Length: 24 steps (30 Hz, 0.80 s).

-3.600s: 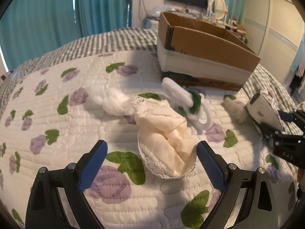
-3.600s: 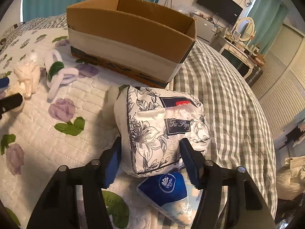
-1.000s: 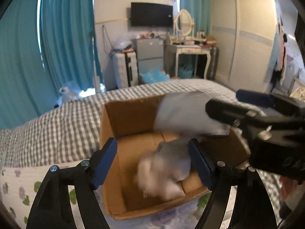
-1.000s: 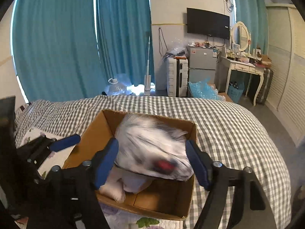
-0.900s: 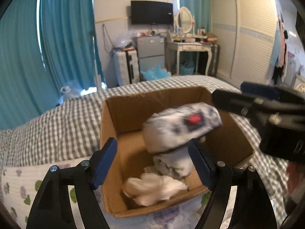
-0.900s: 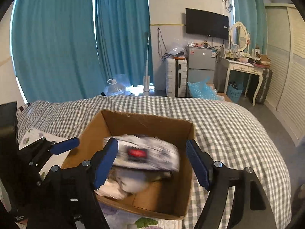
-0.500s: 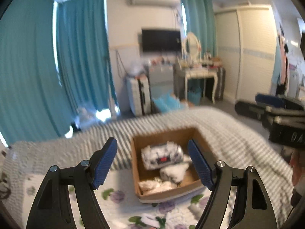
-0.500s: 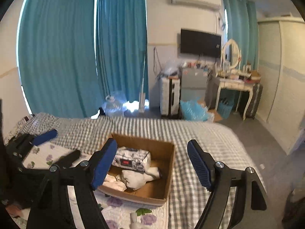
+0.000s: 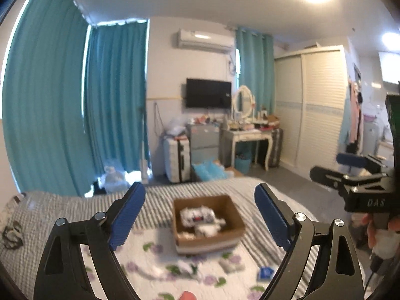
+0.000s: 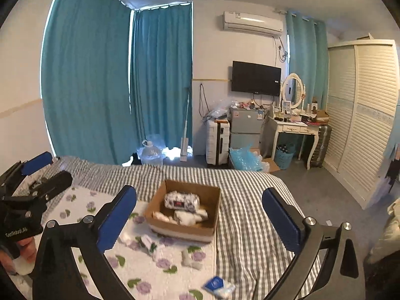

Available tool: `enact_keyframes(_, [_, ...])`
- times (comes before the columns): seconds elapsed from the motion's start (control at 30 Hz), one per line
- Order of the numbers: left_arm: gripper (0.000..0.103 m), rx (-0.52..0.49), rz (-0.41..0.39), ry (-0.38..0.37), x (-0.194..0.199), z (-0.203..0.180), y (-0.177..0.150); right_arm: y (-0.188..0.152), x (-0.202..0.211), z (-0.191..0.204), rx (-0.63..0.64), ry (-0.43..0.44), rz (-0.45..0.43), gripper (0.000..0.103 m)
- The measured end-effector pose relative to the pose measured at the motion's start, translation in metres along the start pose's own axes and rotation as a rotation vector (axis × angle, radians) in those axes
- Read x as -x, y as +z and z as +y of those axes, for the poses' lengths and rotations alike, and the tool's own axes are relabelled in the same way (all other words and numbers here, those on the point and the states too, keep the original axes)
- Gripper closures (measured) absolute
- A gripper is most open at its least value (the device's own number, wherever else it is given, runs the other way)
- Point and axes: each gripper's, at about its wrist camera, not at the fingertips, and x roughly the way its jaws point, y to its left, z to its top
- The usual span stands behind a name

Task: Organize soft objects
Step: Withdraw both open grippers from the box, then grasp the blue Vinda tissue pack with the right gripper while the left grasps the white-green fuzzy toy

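A brown cardboard box [image 10: 212, 227] stands on the bed, far below both grippers; it also shows in the left wrist view [image 9: 232, 236]. Inside lie a floral tissue pack [image 10: 182, 201], a cream cloth and white soft items [image 10: 188, 216]. Several white soft pieces [image 10: 152, 246] and a blue tissue pack [image 10: 220, 286] lie on the flowered quilt [image 10: 140, 272] in front of the box. My left gripper [image 9: 200, 217] is open and empty, held high. My right gripper [image 10: 200, 217] is open and empty, also high; it shows at the right of the left wrist view [image 9: 350, 175].
The bed has a grey checked sheet [image 10: 250, 225] around the quilt. Behind it are teal curtains [image 10: 100, 87], a suitcase [image 10: 217, 142], a small fridge [image 10: 245, 127], a dressing table [image 10: 295, 135] and a white wardrobe [image 10: 362, 125]. A wall television [image 10: 256, 78] hangs above.
Both grippers let their items drop into the box, then rose and pulled back far from the bed. The box now looks small and distant. Both stay open.
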Motion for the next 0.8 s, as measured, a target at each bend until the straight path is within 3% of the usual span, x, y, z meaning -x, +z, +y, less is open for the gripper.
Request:
enact_keyframes(0.2, [0.013,0.003,0.113,0.008,-0.017,-0.009,-0.070,-0.069,-0.019,0.004,0.009,-0.026,0.101,0.002])
enact_keyframes(0.43, [0.013,0.048,0.260,0.050,-0.057,-0.010,-0.145,-0.169,-0.087,-0.012,-0.045,-0.076,0.250,0.002])
enact_keyframes(0.57, [0.013,0.091,0.358,0.059,-0.086,-0.003,-0.187,-0.230,-0.135,-0.024,-0.077,-0.116,0.379,0.002])
enact_keyframes(0.67, [0.013,0.083,0.414,0.063,-0.106,-0.002,-0.206,-0.263,-0.165,-0.032,-0.099,-0.148,0.483,0.002])
enact_keyframes(0.8, [0.013,0.047,0.430,0.081,-0.122,-0.005,-0.224,-0.288,-0.186,-0.044,-0.195,-0.137,0.552,0.002])
